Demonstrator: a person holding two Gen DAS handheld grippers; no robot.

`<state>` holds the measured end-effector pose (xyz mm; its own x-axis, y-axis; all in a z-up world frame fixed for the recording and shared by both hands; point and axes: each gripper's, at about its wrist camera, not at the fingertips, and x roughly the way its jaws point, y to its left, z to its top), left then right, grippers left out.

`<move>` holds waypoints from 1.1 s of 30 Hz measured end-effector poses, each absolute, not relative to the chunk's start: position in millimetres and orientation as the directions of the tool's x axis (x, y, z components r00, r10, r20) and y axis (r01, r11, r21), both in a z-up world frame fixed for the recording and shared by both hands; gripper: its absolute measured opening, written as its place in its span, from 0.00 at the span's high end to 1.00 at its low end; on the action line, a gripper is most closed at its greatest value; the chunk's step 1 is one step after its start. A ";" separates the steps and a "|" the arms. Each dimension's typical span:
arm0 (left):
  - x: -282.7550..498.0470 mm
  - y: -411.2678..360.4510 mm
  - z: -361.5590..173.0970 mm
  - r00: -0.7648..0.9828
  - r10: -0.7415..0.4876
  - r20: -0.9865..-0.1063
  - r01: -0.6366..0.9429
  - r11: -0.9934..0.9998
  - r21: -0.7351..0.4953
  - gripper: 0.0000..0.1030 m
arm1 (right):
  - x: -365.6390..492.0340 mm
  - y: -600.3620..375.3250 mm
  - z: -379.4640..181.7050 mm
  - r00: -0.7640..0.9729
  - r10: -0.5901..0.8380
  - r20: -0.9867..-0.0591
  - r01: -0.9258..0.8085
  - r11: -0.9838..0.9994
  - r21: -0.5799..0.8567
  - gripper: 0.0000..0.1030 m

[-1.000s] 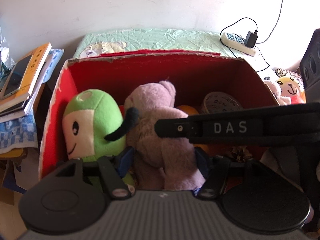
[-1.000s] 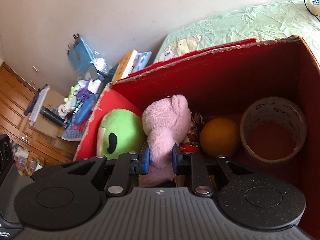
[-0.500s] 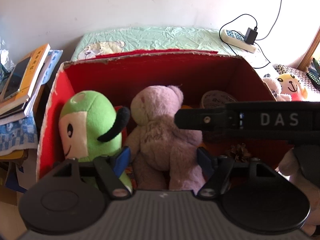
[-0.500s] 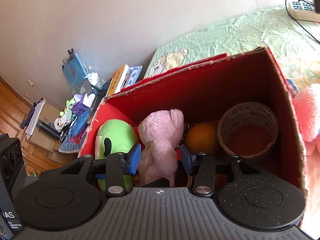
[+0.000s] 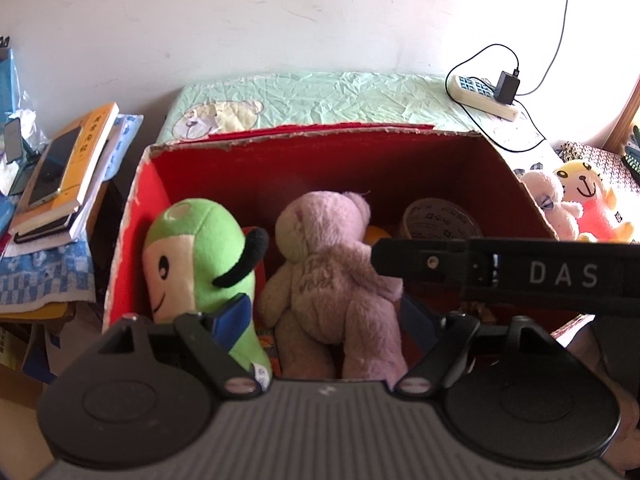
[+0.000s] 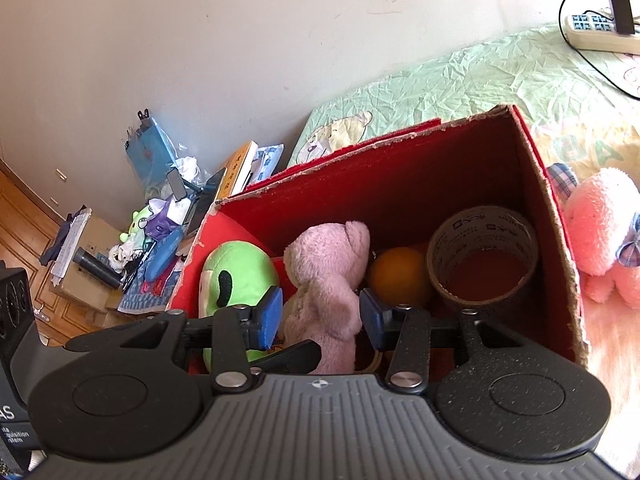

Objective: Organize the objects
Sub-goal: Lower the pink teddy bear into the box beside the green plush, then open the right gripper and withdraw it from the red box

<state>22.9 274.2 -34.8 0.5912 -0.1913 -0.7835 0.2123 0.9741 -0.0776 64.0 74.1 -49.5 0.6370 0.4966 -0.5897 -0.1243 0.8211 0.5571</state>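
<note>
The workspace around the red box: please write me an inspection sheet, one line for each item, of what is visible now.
Surface: green crumpled cover under and behind the red box.
Job's things: in the box, green plush at left, pink bear in the middle, orange ball, tape roll at right. Outside the box: pink plush, yellow plush.
Clutter: stack of books with a phone on top.
Grippers: left gripper open, jaws either side of the pink bear; right gripper open around the same bear.
Cables: power strip with a black charger and cord.
Surroundings: plain white wall, wooden floor.
</note>
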 end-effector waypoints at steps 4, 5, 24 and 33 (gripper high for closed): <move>17.5 271.3 -28.8 0.606 -0.172 -0.776 0.201 0.978 -0.060 0.19 | 56.5 72.9 -44.8 0.650 0.485 -0.585 -0.131 0.830 0.543 0.54; 16.3 270.2 -27.7 0.609 -0.169 -0.775 0.200 0.978 -0.057 0.19 | 54.8 73.2 -43.6 0.653 0.477 -0.588 -0.131 0.836 0.533 0.54; -4.5 236.2 -13.7 0.641 -0.085 -0.763 0.157 0.987 0.023 0.17 | 29.2 54.0 -32.2 0.677 0.466 -0.570 -0.170 0.852 0.495 0.54; -10.3 215.1 -7.6 0.647 -0.072 -0.759 0.151 0.988 0.035 0.17 | 17.3 35.2 -25.0 0.682 0.478 -0.554 -0.185 0.845 0.502 0.54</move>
